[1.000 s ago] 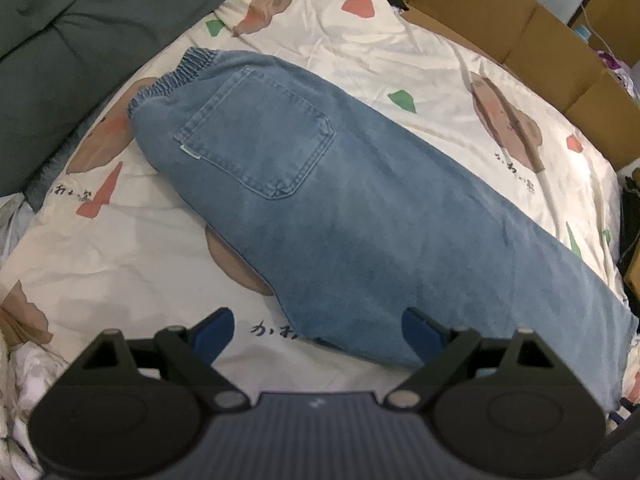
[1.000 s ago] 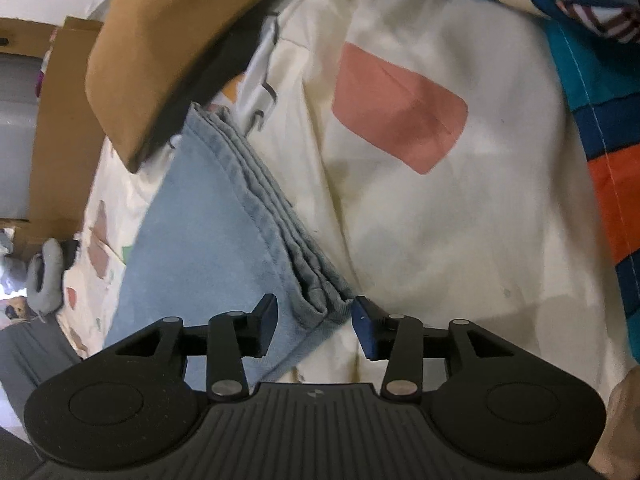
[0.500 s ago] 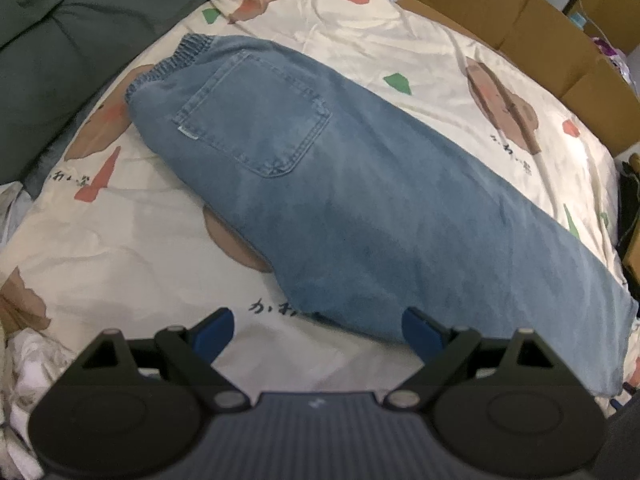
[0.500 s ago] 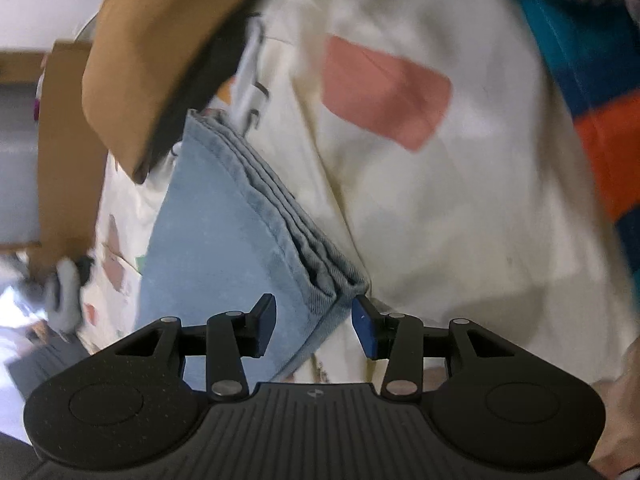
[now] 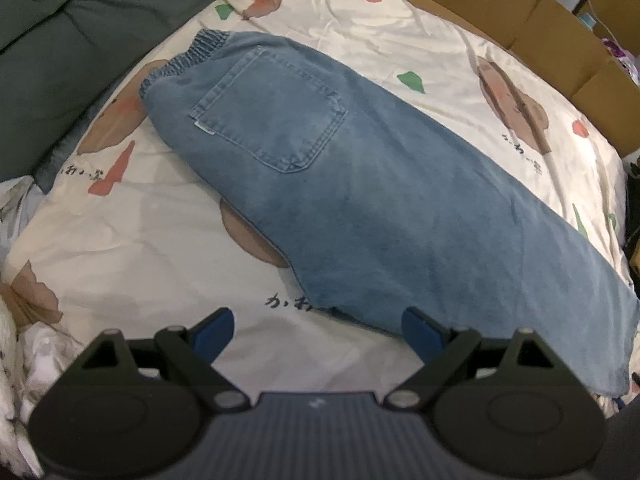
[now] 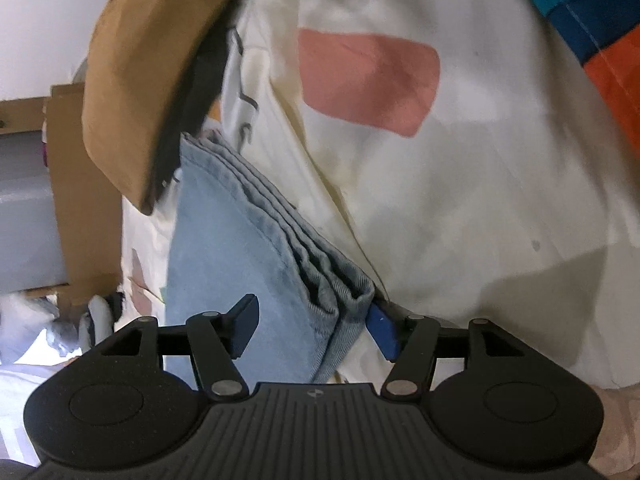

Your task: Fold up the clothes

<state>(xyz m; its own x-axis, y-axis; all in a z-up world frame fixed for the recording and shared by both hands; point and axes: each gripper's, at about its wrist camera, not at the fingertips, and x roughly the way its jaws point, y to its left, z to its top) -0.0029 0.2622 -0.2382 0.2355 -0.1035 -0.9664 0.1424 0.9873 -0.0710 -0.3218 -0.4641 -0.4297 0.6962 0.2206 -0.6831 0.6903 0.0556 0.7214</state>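
Jeans (image 5: 360, 184) lie folded lengthwise, one leg on the other, across the patterned bed sheet (image 5: 120, 240), running from the upper left of the left-wrist frame to its lower right, back pocket up.

At the bottom of that frame the left tool (image 5: 316, 328) hangs over the near edge of the denim with its jaws wide apart, nothing between them. It has hardly shifted from a second ago.

In the right-wrist view the right tool (image 6: 312, 326) sits at the hem end of the jeans (image 6: 224, 248), low centre of the frame. Its jaws have just been opening: a second ago they stood narrower around the stacked hem corner, and now they are spread, the corner between them but with a gap to the left pad; the right pad lies at the corner's edge, and whether it touches I cannot tell. I judge this a widening so as to take all the hem layers in one bite, ahead of lifting the leg end over toward the waistband; that fold is not yet done.

Farther off, a tan cushion (image 6: 152, 72) sits upper left, just beside the far hem corner. Cardboard boxes (image 5: 520, 12) line the upper right of the left-wrist frame; their contents are hidden.
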